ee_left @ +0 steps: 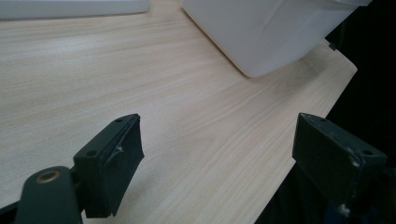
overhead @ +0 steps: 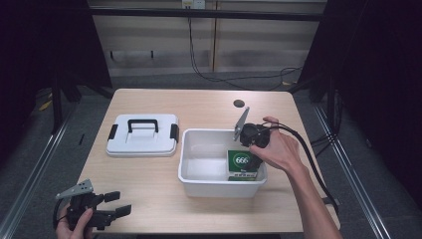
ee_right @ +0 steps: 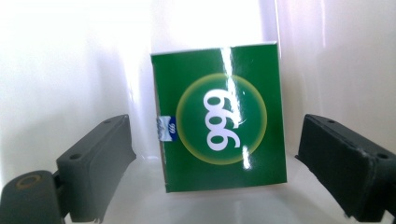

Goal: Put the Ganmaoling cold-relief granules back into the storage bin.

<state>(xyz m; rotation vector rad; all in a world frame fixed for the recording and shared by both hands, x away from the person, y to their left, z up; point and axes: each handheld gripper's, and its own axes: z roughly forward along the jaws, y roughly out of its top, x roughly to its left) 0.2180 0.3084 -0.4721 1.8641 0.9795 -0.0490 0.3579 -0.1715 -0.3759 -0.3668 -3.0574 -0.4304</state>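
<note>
While the right gripper dips into the white tub, its jaws stand apart on either side of the green box, clear of it. That box lies in the tub's near right corner. Left of the tub, the left gripper hovers, jaws apart on nothing; the lid rests beyond.

left gripper: black, grey plate | right gripper: black, cabled
</note>
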